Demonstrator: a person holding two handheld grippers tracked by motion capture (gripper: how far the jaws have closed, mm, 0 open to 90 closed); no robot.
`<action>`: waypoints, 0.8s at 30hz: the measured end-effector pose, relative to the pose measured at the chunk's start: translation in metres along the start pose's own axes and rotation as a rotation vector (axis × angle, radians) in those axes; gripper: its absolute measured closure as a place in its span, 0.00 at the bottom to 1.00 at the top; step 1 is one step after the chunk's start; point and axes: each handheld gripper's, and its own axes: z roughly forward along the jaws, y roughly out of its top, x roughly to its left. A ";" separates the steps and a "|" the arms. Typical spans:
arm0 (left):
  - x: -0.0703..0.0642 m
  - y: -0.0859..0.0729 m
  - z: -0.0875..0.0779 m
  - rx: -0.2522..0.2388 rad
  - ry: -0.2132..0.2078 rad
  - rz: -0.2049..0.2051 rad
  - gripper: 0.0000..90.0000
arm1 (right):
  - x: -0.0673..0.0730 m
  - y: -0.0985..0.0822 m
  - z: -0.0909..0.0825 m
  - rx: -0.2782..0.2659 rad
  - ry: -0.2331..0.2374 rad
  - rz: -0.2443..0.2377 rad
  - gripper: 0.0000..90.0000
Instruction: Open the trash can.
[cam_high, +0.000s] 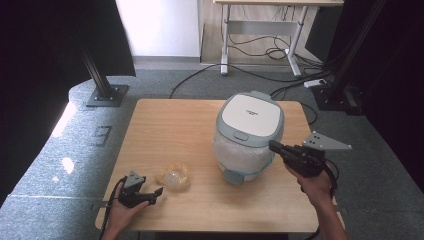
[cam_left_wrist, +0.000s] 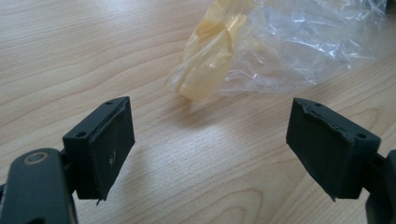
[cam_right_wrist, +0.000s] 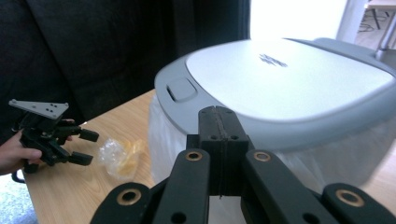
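My left hand-held gripper (cam_high: 159, 192) waits open beside the crumpled wrapper (cam_high: 173, 176) – ready to grab; my right hand-held gripper (cam_high: 272, 145), closed and empty, nears the bin lid (cam_high: 248, 116).

One wooden table (cam_high: 170, 125) carries the lot. On it stands one grey-lidded bin (cam_high: 250, 120), lined with one white bag (cam_high: 240, 156), toward the right edge. One crumpled clear-and-yellow plastic wrapper (cam_high: 173, 176) lies near the front edge. Two grippers are in hand: the left gripper (cam_high: 159, 192) at the front left corner, the right gripper (cam_high: 272, 145) beside the bin.
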 end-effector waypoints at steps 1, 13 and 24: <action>0.001 0.000 0.000 -0.002 0.000 -0.005 0.17 | 0.001 0.002 0.002 -0.001 0.006 -0.002 1.00; 0.001 0.000 0.001 0.005 -0.004 0.000 0.17 | 0.007 0.017 0.029 0.012 0.048 0.005 1.00; -0.001 0.000 0.003 0.020 -0.005 0.011 0.17 | 0.012 0.021 0.052 0.041 0.069 0.002 1.00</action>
